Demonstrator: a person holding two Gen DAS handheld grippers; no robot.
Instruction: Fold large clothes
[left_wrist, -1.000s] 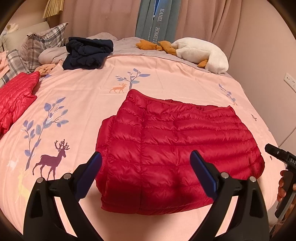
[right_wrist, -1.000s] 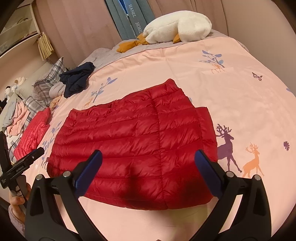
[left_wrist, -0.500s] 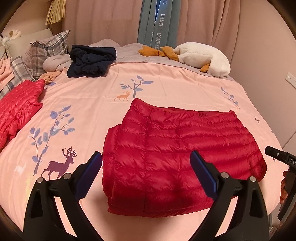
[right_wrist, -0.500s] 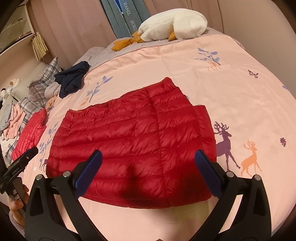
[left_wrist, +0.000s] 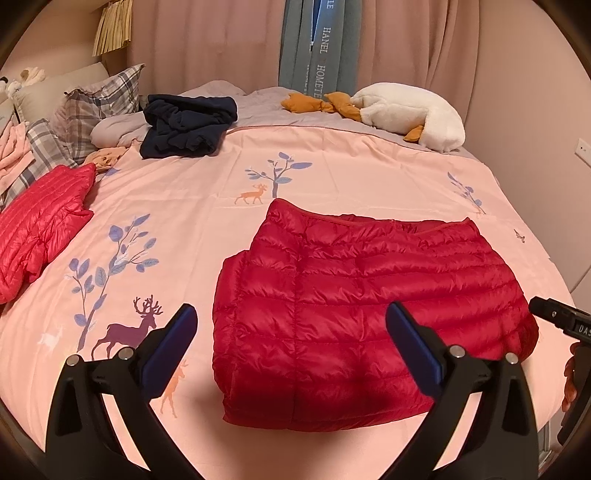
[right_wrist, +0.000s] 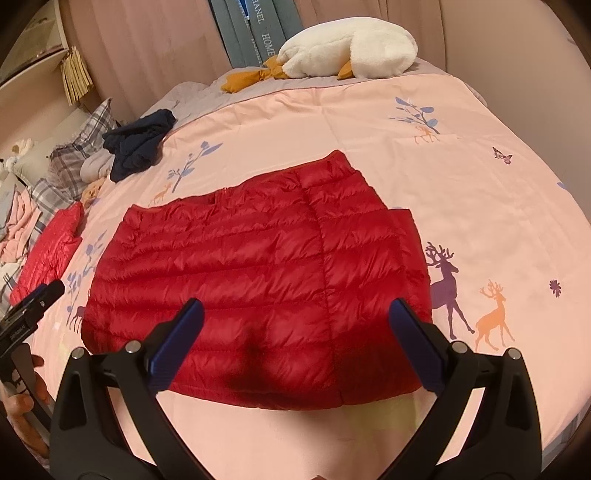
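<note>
A folded dark red quilted down jacket lies flat on the pink deer-print bedcover, near the bed's front edge. My left gripper hovers over the jacket's near left part. Its jaws are opening and nothing is between its blue pads. My right gripper hangs open above the near edge of the jacket, also empty. Each gripper shows at the edge of the other's view: the right gripper and the left gripper, each with a hand on it.
A second, brighter red puffer jacket lies at the left. A crumpled navy garment, plaid pillows and a white plush goose sit at the far side. Curtains and a wall close off the back and right.
Both views have drawn back a little, so the jacket looks slightly smaller and farther. The jacket itself lies as before and both grippers stay empty.
</note>
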